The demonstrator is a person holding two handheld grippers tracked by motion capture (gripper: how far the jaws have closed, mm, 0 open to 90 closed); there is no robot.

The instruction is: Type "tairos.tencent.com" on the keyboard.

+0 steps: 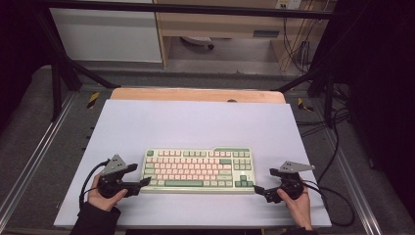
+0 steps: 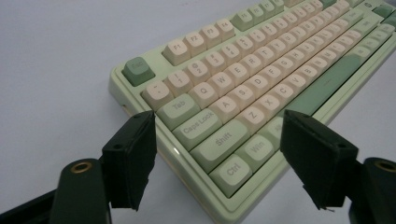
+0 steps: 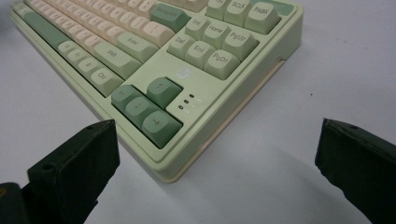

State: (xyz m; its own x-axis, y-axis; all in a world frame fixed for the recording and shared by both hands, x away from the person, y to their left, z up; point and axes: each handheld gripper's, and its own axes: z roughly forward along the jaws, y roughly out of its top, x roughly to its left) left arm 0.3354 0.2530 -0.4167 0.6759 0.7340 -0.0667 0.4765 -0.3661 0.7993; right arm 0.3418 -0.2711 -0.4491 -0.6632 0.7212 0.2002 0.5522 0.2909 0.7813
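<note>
A pale green keyboard (image 1: 198, 169) with cream and green keys lies flat near the front of the white board (image 1: 195, 122). My left gripper (image 1: 141, 175) sits at its front-left corner. In the left gripper view, the jaws (image 2: 217, 135) straddle that corner of the keyboard (image 2: 233, 88) by the Ctrl and Tab keys, close to its sides, with no firm press visible. My right gripper (image 1: 264, 179) rests at the front-right corner. Its jaws (image 3: 217, 135) stand wide apart, and the arrow-key corner of the keyboard (image 3: 154, 60) lies toward the left jaw.
The board lies on a wooden tabletop (image 1: 195, 94) with dark frame rails on both sides. Black cables (image 1: 337, 196) trail off to the right of the board. The person's hands come in from the front edge.
</note>
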